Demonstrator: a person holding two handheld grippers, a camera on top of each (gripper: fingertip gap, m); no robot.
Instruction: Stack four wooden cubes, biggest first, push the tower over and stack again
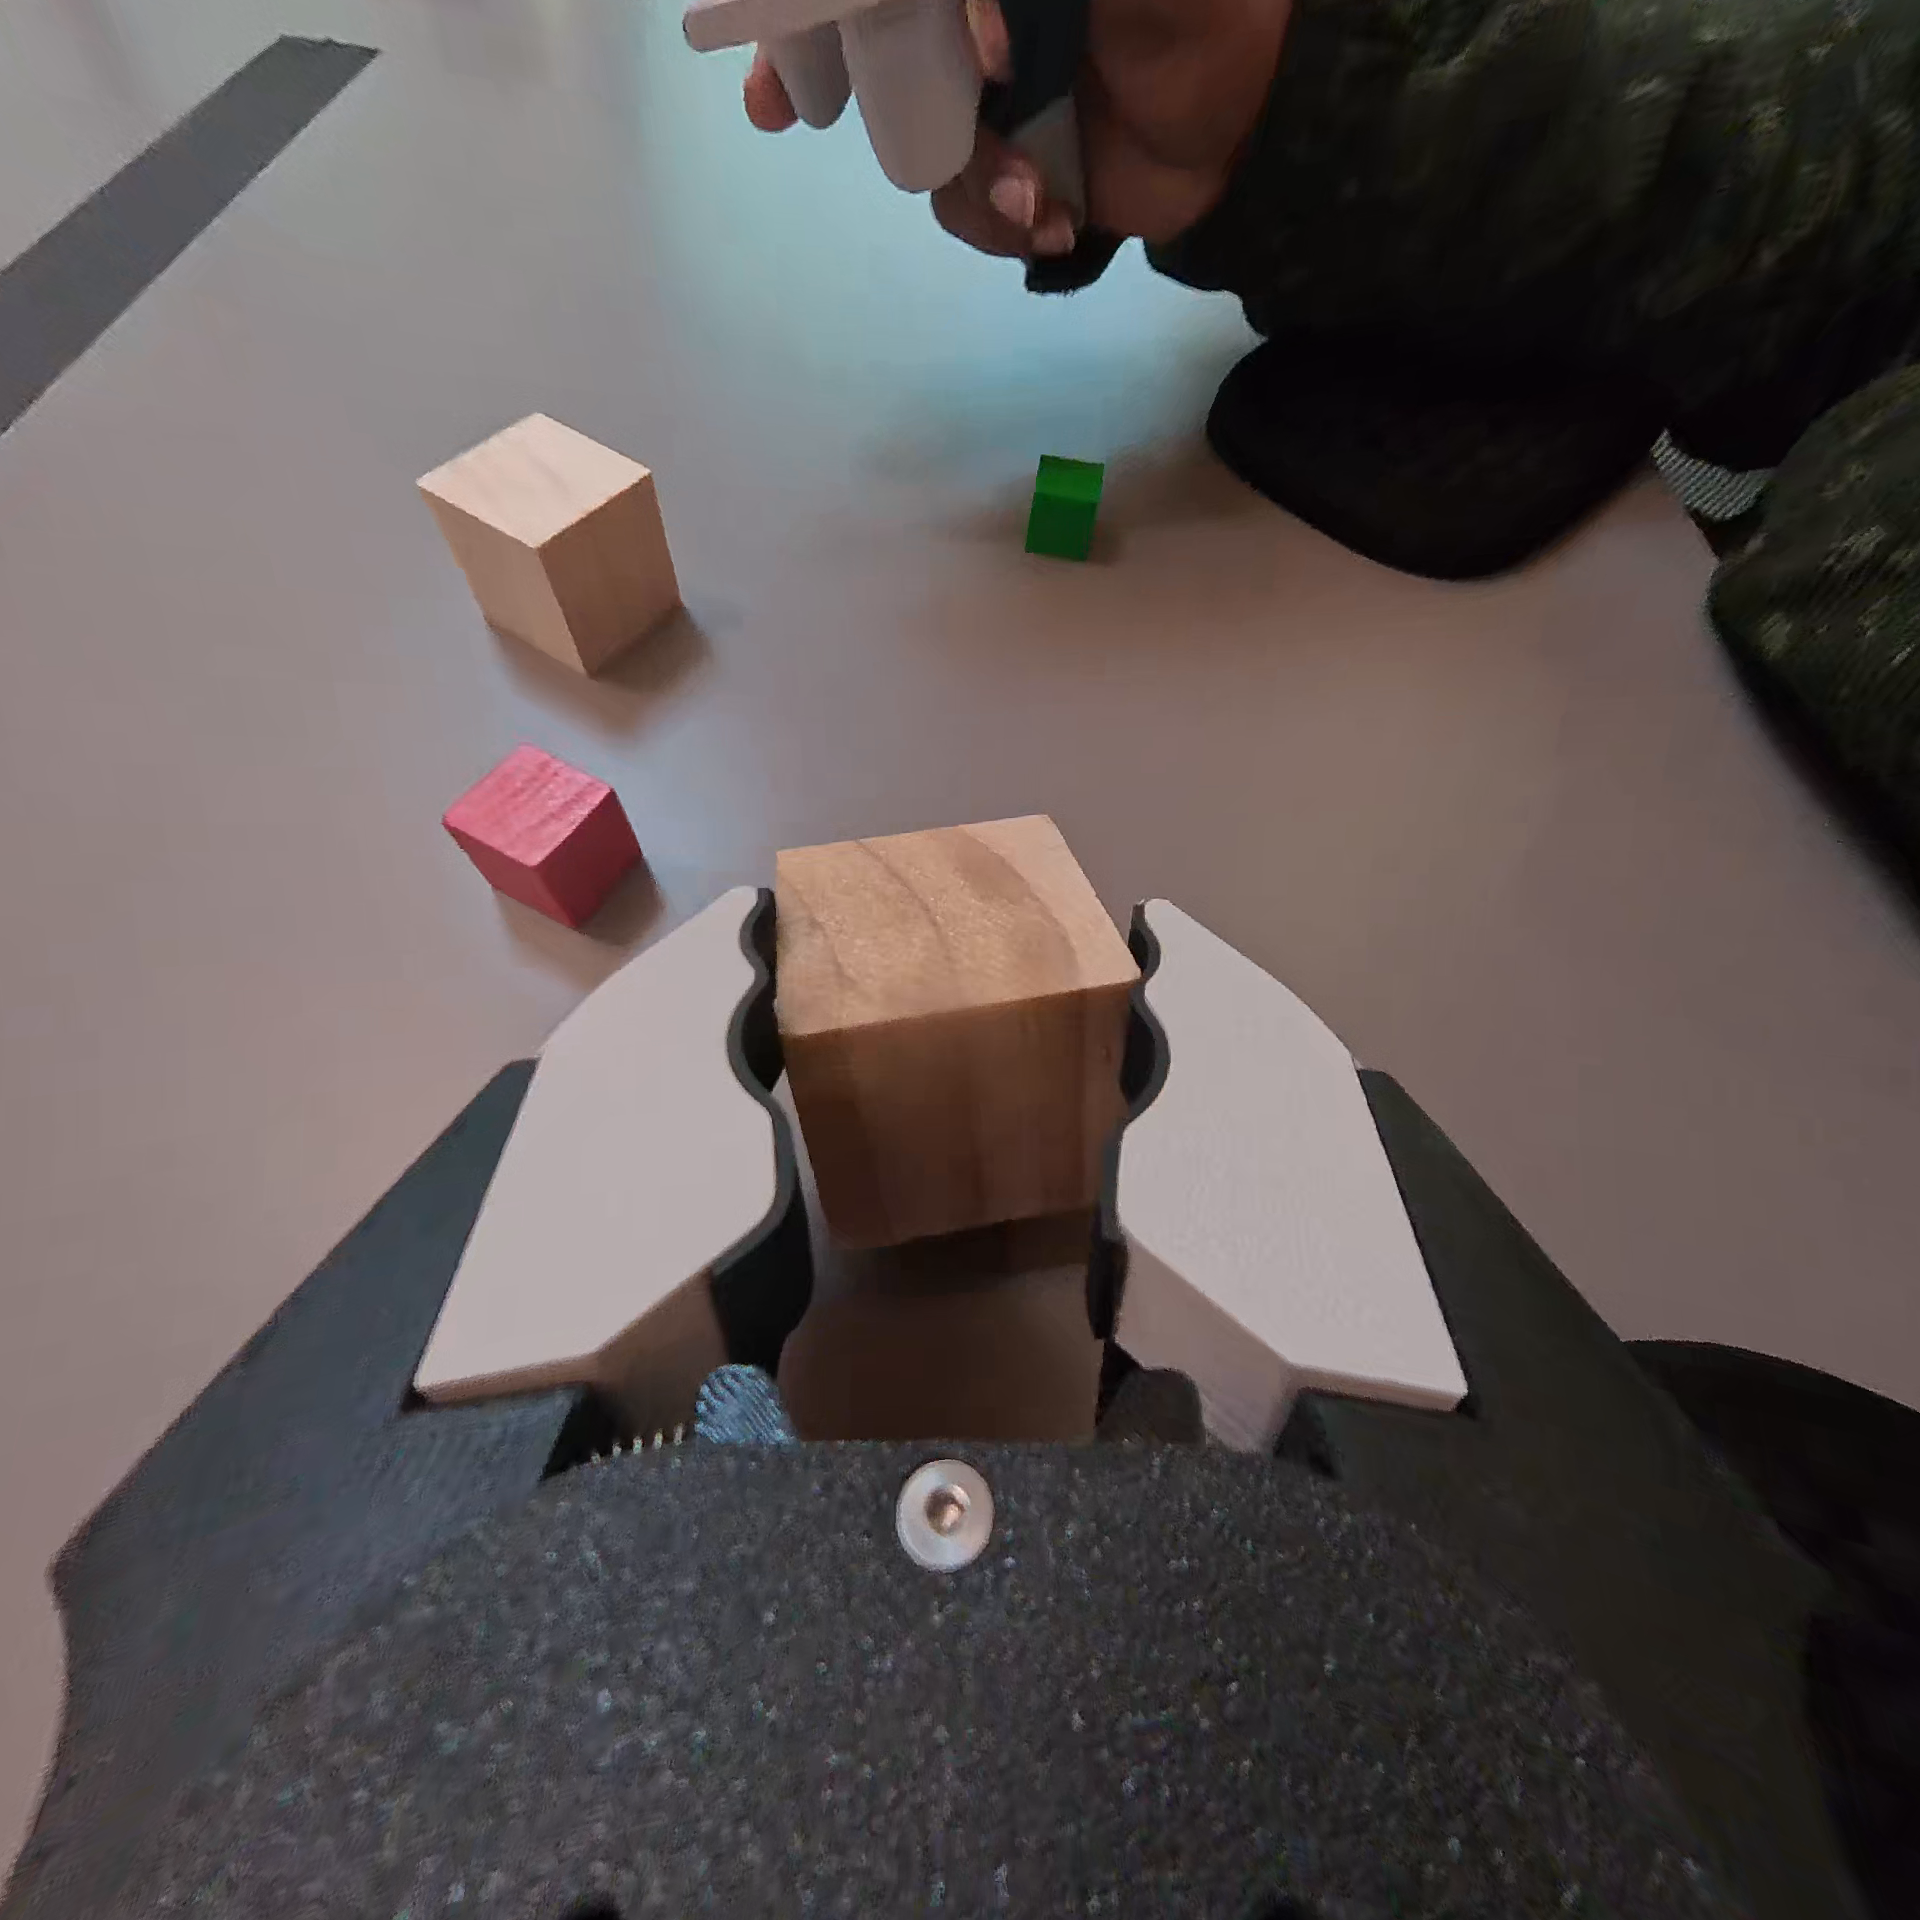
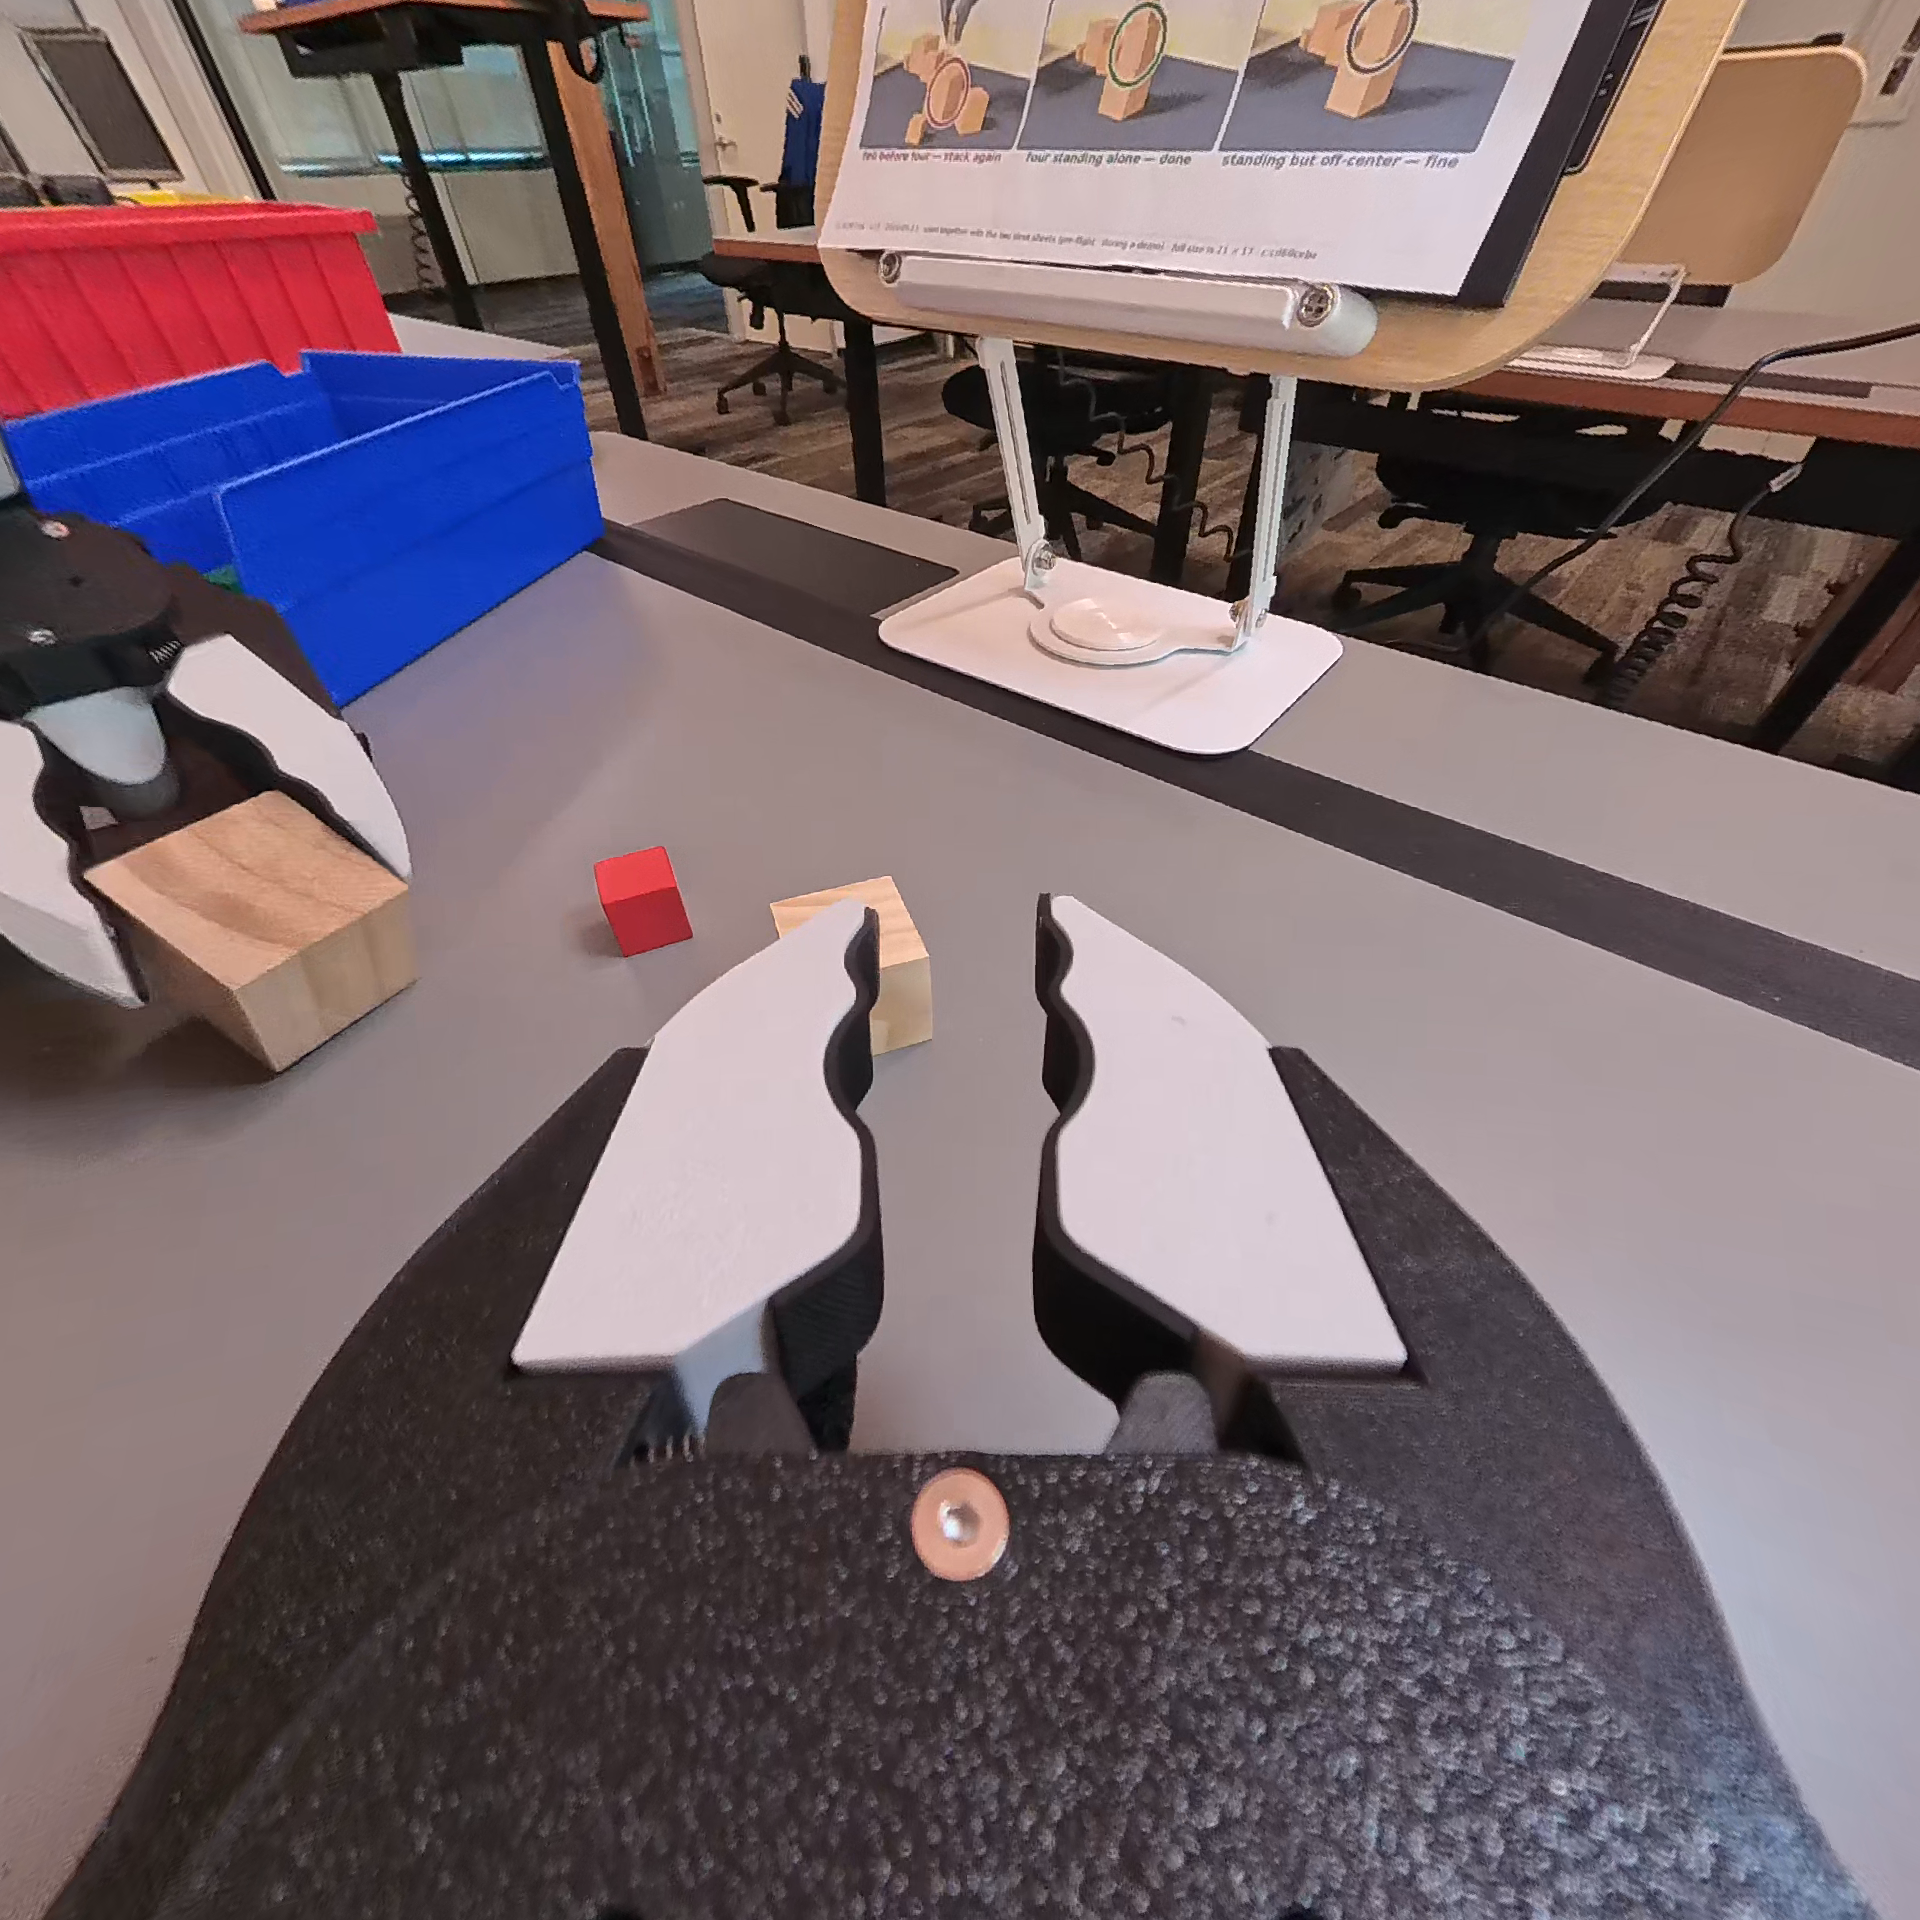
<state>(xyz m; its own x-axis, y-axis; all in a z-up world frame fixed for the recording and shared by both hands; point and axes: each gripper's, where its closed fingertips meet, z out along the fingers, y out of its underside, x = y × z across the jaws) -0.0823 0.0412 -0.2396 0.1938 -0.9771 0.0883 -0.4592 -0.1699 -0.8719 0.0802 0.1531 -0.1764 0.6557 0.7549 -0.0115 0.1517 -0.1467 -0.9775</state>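
Gripping a large pale wooden cube between both pads, the left gripper holds it above the grey table. Right gripper hovers open and bare, near a smaller wooden cube and a red cube.

light: bright, even indoor | shadows: soft, short | blur: slight in left view | edges: strong wide-angle bending

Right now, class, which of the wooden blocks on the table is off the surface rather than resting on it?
The large plain wooden block between the left hand-held gripper's fingers; the other plain block, red block and green block rest on the table.
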